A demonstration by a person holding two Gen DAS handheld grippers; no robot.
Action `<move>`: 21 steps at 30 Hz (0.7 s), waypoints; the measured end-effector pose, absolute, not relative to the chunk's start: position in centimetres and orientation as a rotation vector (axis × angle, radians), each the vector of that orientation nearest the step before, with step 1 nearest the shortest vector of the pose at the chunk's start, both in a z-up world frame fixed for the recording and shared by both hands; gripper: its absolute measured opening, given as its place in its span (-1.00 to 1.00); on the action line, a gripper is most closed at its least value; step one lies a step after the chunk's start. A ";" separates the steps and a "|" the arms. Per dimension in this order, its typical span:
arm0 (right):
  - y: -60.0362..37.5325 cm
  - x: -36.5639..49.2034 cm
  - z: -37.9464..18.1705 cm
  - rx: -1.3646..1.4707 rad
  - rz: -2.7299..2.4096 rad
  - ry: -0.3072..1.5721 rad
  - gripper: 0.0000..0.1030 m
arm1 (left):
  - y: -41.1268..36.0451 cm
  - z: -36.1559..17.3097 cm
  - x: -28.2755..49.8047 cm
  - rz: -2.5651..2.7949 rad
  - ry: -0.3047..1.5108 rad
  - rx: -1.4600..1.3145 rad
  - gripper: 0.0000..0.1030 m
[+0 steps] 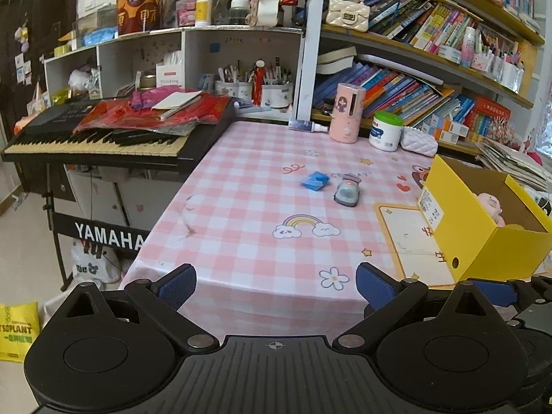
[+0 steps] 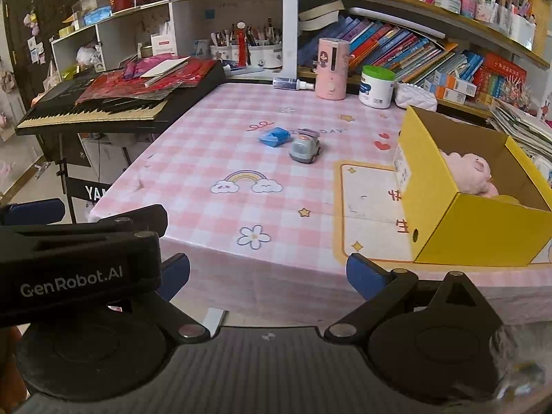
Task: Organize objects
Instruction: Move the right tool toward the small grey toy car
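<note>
A small grey toy car [image 1: 347,193] [image 2: 305,149] and a blue folded packet [image 1: 314,181] [image 2: 273,136] lie side by side mid-table on the pink checked cloth [image 1: 241,207] [image 2: 207,158]. An open yellow box [image 1: 483,241] [image 2: 465,227] stands at the right with a pink plush toy [image 1: 491,205] [image 2: 471,172] inside. My left gripper [image 1: 276,288] hovers open at the table's near edge, nothing between its blue pads. My right gripper [image 2: 267,276] is open too, close beside it; the left gripper's body [image 2: 79,258] shows at the left of the right wrist view.
A black keyboard [image 1: 103,131] piled with red papers juts in at the table's left. At the back stand a pink cylinder [image 1: 346,114], a white green-lidded jar [image 1: 385,131], a white quilted pouch [image 1: 419,141] and a small bottle [image 1: 307,126] lying down. Bookshelves fill the wall.
</note>
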State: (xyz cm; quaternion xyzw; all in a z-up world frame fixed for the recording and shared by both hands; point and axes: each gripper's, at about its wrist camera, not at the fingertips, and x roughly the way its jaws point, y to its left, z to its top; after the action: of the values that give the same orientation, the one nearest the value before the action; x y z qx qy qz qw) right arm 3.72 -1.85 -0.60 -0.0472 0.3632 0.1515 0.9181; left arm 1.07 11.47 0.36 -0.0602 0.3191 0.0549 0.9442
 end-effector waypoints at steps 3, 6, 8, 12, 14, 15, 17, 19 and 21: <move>-1.3 3.7 -0.7 -0.105 0.312 0.757 0.91 | 12.0 0.1 1.2 0.112 0.661 -0.138 0.95; -0.9 3.9 -0.8 -0.112 0.313 0.762 0.91 | 12.4 -0.2 1.4 0.114 0.669 -0.151 0.95; -0.7 4.1 -1.0 -0.115 0.315 0.767 0.91 | 12.6 -0.4 1.6 0.113 0.678 -0.159 0.95; -0.5 4.8 -1.4 -0.119 0.320 0.780 0.91 | 12.8 -0.8 2.5 0.120 0.693 -0.165 0.95; -0.4 5.3 -1.6 -0.118 0.323 0.783 0.91 | 12.9 -0.9 3.0 0.126 0.696 -0.163 0.95; -0.3 5.6 -1.7 -0.118 0.325 0.783 0.91 | 12.9 -1.0 3.4 0.129 0.699 -0.161 0.95; -0.2 6.2 -1.8 -0.119 0.329 0.785 0.91 | 13.0 -1.1 4.1 0.132 0.706 -0.160 0.95; -0.1 7.1 -2.0 -0.119 0.334 0.790 0.91 | 13.1 -1.3 4.8 0.133 0.712 -0.161 0.95; 0.0 7.9 -2.1 -0.122 0.336 0.796 0.91 | 13.1 -1.4 5.8 0.131 0.717 -0.168 0.96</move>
State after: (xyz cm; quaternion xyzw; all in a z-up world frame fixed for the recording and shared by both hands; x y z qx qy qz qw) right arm 7.94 0.03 -2.13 -0.0593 0.3856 0.1629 0.9062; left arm 5.84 13.08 -1.42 -0.0822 0.3504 0.0642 0.9308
